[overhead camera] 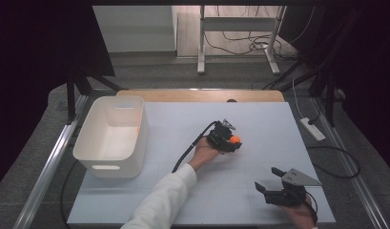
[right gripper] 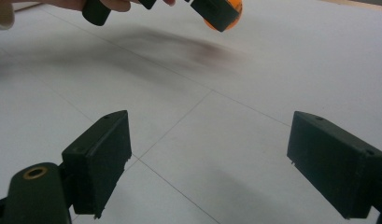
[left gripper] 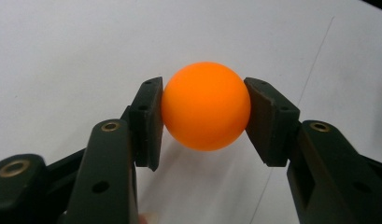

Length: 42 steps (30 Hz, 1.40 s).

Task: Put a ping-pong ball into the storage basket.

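I count one orange ball (left gripper: 206,106) near the counter's (overhead camera: 259,119) centre, one white plastic bin (overhead camera: 111,136) at nine o'clock, and two grippers: left gripper (overhead camera: 232,141), right gripper (overhead camera: 269,179).

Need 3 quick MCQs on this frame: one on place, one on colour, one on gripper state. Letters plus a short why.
1. Where does the white bin stand in the high view?
A. at the left side of the table
B. at the right edge
C. under the right gripper

2. What colour is the ball?
A. green
B. orange
C. blue

3. How does the right gripper stand?
A. shut on the ball
B. shut on the bin's rim
C. open, with nothing between its jaws

Key:
1 A: the bin sits on the table's left part, well apart from both grippers.
2 B: it shows plain orange between the pads of the left gripper, which press it on both sides.
3 C: its jaws stand wide apart over bare table.
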Available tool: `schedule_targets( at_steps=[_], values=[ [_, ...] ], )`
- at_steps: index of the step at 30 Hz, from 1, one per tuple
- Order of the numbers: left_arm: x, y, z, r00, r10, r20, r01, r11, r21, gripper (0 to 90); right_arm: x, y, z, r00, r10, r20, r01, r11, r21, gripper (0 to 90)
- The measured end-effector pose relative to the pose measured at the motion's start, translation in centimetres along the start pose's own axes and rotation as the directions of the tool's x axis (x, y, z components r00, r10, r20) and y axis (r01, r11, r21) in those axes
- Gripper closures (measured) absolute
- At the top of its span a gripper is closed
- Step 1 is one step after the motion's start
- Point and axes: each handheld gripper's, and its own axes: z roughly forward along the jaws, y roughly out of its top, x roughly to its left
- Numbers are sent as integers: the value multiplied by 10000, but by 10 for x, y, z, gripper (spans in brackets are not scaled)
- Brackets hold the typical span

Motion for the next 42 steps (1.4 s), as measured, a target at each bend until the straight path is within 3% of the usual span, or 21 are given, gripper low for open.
schedule_targets(
  at_steps=[19, 42],
  values=[
    [-3, -2, -33, 9993, 278, -248, -289, 9985, -459, 505, 1, 1, 0, 10000, 9, 25, -9, 10000, -10, 136],
    [2, -11, -66, 9992, 64, -404, -102, 9954, -954, 504, 2, 1, 1, 10000, -62, 69, 62, 10000, 5, 136]
  ],
)
